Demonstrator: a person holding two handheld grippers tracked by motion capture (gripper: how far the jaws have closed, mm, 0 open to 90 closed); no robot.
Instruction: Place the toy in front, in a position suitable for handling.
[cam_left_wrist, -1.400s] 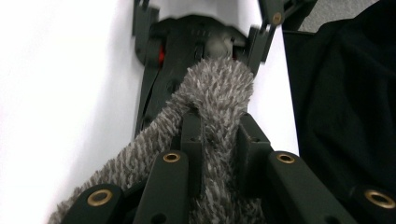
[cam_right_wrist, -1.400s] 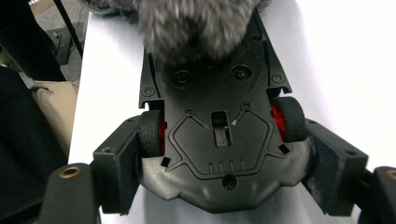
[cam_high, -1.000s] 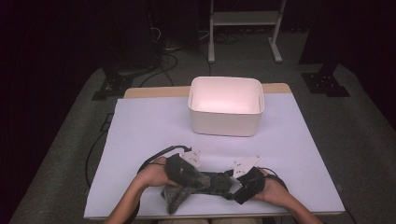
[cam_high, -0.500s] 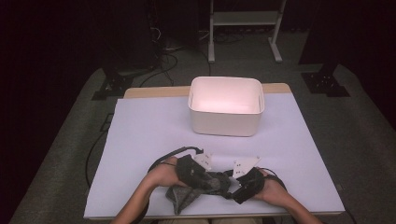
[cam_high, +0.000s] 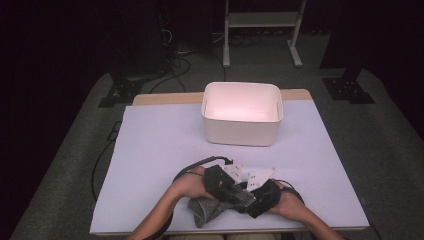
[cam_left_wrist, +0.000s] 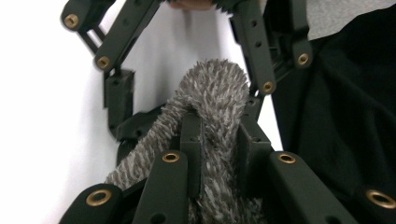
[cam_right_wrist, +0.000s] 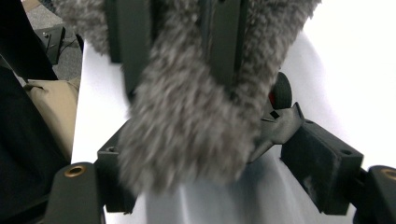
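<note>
The left gripper (cam_high: 235, 192) pinches a fuzzy grey sock (cam_high: 207, 210) between its 2 jaws. The right gripper (cam_high: 257, 200) has its jaws spread around the sock's far end, pads apart. Both meet at the table's (cam_high: 150, 150) near edge, well short of the white bin (cam_high: 242, 120), nothing between. Hands angle inward, nearly touching. Since 1 second ago, the left gripper has shifted rightward.

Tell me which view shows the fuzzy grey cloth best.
The left gripper view: the fuzzy grey cloth is sharp there, pinched between that gripper's jaws. The right gripper view shows it close but blurred. The high view shows a small bit below the hands, near the table's front edge.
</note>
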